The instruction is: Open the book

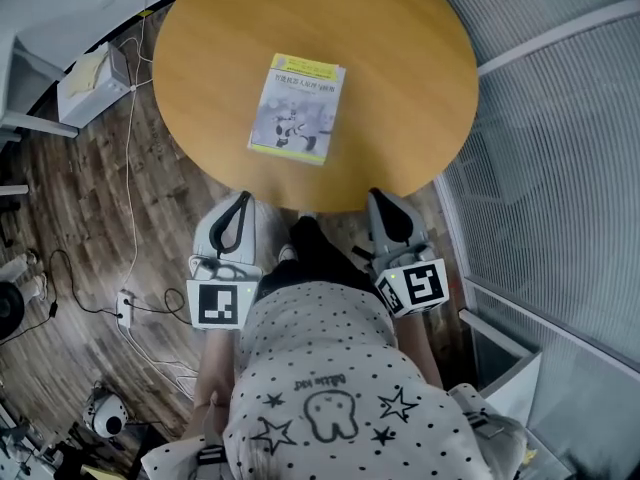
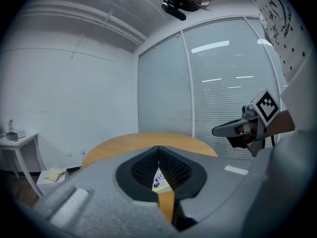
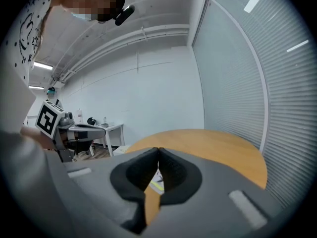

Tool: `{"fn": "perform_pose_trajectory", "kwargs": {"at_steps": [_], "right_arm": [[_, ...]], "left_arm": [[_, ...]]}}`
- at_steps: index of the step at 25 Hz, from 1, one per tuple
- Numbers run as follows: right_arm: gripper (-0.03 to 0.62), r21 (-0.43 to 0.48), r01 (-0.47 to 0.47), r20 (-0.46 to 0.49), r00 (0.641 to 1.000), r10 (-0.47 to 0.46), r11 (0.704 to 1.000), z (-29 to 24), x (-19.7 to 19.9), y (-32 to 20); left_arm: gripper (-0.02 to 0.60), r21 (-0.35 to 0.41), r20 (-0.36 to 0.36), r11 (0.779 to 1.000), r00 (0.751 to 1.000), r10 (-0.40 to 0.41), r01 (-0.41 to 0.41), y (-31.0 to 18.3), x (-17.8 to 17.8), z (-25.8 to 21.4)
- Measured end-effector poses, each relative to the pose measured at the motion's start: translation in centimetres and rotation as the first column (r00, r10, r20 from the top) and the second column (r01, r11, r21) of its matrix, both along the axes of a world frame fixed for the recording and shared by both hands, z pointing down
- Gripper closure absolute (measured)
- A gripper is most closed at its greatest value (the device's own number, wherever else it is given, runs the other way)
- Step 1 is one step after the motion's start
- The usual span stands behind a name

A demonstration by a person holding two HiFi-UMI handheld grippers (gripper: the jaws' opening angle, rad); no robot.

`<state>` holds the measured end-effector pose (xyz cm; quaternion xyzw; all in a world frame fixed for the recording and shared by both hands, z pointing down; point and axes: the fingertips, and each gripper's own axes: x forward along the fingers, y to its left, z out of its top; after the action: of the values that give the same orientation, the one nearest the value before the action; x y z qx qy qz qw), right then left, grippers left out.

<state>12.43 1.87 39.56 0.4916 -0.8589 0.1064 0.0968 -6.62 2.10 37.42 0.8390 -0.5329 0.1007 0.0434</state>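
Head view: closed yellow-and-grey paperback book [image 1: 297, 107] lies flat mid round wooden table [image 1: 400, 58]; left gripper [image 1: 241, 200] & right gripper [image 1: 380, 196] at near edge, apart from it. Left gripper view: jaws together, nothing btwn. Right gripper view: same; white desk [image 3: 106, 128] by far wall.

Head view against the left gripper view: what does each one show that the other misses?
Only the head view shows the whole closed book and the cables on the floor. Only the left gripper view shows the ceiling and the tall white wall. Both show the round table, the left tongs, shut, and the right tongs.
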Motion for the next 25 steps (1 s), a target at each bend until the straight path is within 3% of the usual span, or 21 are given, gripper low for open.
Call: {"fn": "perform_pose_trajectory", "kwargs": {"at_steps": [10, 18, 25], "right_arm": [[0.589, -0.03, -0.007, -0.004, 1.0, 0.006, 1.0, 0.7, 2.4, -6.6], [0.589, -0.073, -0.047, -0.007, 0.999, 0.046, 0.996, 1.9, 4.4, -7.4], [0.589, -0.049, -0.071, 0.002, 0.997, 0.071, 0.996, 1.2, 4.8, -7.4]], "left_arm": [[0.571, 0.0, 0.002, 1.0, 1.0, -0.008, 0.008, -6.1, 1.8, -0.1], [0.571, 0.007, -0.007, 1.0, 1.0, 0.0, 0.0, -7.6, 3.1, 0.2], [0.571, 0.027, -0.005, 0.999, 1.0, 0.029, -0.029, -7.9, 3.4, -0.2]]}}
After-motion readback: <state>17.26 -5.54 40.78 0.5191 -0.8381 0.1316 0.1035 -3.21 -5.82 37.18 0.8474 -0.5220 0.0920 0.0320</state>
